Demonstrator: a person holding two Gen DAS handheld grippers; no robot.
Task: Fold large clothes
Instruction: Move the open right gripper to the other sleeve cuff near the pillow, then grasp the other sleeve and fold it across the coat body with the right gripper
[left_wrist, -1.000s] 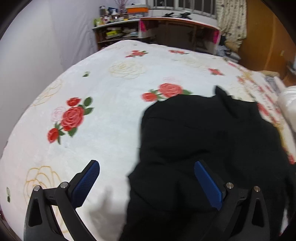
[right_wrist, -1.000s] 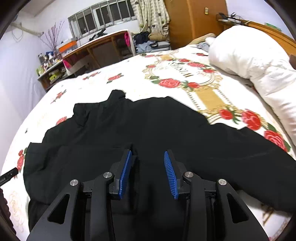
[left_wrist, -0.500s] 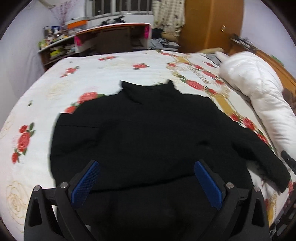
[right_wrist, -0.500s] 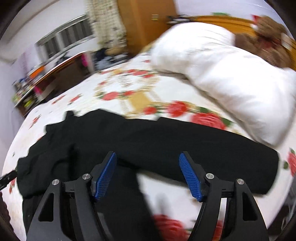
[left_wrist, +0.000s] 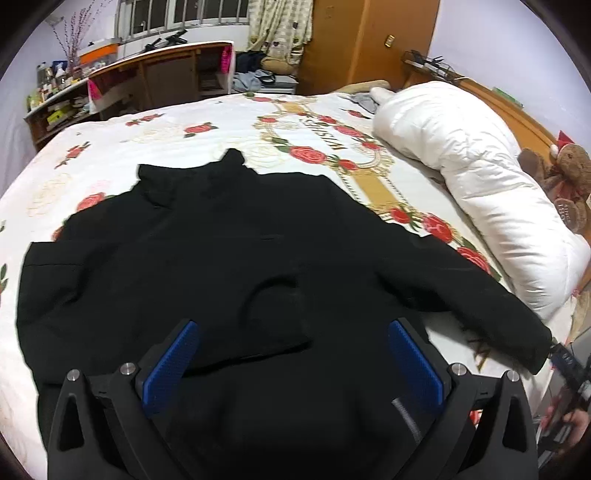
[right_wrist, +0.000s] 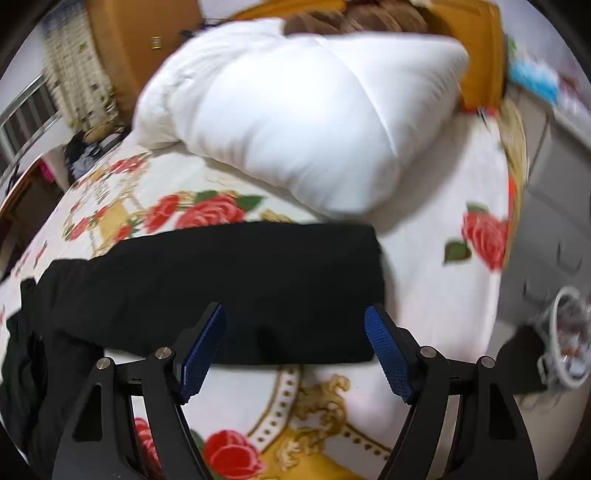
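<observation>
Sleeve (right_wrist: 236, 288) first: it stretches across the middle of the right wrist view, its cuff end toward the right, just below the white pillow (right_wrist: 295, 122). My right hand-held gripper (right_wrist: 293, 349) has its jaws opening, with the sleeve lying under the gap but not pinched. To do this well, I judge I should come down near the cuff, catch both layers, and only then carry it inward over the body. In the left wrist view the black jacket (left_wrist: 221, 251) lies spread on the bed (left_wrist: 166, 147), filling the centre and lower frame. My left hand-held gripper (left_wrist: 295, 362) hangs over its lower part, jaws wide apart, gripping nothing; it could pin the body flat.
</observation>
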